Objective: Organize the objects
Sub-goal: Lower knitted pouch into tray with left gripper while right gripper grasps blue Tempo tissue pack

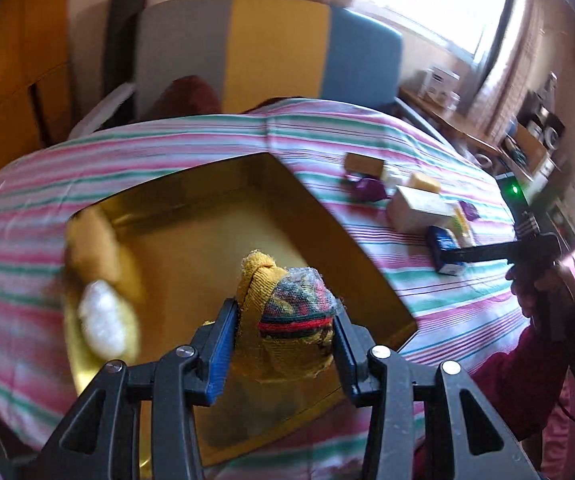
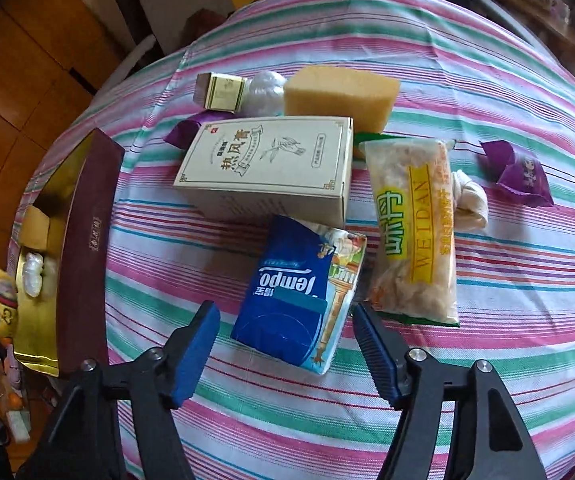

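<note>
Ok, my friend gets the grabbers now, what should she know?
Left gripper: shut on a knotted multicolored sock bundle, held over the gold-lined box; let it go in there.
Right gripper: open, its fingers either side of the blue Tempo tissue pack, not squeezing yet.
Already in the box: a white plastic wad and a yellowish piece beside it.
Left on the striped cloth: the tissue pack, cream medicine box, Weidan snack bag, yellow sponge, small gold box, white knotted cloth, two purple wrappers and a white wad.
</note>
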`<state>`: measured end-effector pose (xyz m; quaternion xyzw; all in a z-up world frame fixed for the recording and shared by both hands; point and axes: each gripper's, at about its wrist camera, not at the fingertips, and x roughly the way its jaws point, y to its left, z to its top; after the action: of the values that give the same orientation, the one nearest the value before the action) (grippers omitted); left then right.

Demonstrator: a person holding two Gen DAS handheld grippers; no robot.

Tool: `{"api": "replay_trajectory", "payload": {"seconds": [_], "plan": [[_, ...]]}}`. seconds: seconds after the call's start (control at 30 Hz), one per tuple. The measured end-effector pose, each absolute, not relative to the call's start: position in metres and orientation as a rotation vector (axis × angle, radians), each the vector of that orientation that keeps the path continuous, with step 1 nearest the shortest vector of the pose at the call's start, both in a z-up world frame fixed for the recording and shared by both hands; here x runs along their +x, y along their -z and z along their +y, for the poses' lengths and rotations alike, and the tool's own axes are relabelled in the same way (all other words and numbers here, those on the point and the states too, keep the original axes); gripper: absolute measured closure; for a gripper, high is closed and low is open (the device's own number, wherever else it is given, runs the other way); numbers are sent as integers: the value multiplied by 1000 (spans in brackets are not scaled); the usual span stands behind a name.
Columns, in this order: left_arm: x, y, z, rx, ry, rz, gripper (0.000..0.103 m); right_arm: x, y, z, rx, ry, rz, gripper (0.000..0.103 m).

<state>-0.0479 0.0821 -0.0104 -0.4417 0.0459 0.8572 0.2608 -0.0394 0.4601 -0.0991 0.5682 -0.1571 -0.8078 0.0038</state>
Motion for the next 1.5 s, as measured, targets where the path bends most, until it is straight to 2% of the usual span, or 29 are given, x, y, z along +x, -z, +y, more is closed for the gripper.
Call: {"api": "replay_trajectory", "payload": {"seconds": [0.23, 0.4, 0.47, 0.5, 0.63, 0.87, 1.23, 1.5], "plan": [[-37, 11, 13, -1257, -2475, 18, 59, -43, 104, 463, 1836, 2551, -491, 26], [-34, 25, -15, -1324, -2527, -3, 59, -44, 105, 459, 1854, 2572, -436, 27], [-33, 31, -20, -1350, -2531, -10, 59, -43, 105, 456, 1869, 2601, -364, 39], [-32, 33, -21, -1357, -2528, -10, 59, -43, 104, 455, 1874, 2624, -312, 50], [-32, 38, -14, -1364, -2517, 17, 59, -42, 105, 458, 1876, 2623, -308, 50], [-42, 54, -2, -1432, -2495, 53, 59, -42, 109, 468, 1878, 2598, -415, 49], [-48, 70, 5, -1469, -2519, 93, 56, -42, 107, 457, 1875, 2614, -248, 47], [-51, 79, 10, -1468, -2523, 142, 53, -42, 109, 449, 1871, 2617, -241, 47]]}}
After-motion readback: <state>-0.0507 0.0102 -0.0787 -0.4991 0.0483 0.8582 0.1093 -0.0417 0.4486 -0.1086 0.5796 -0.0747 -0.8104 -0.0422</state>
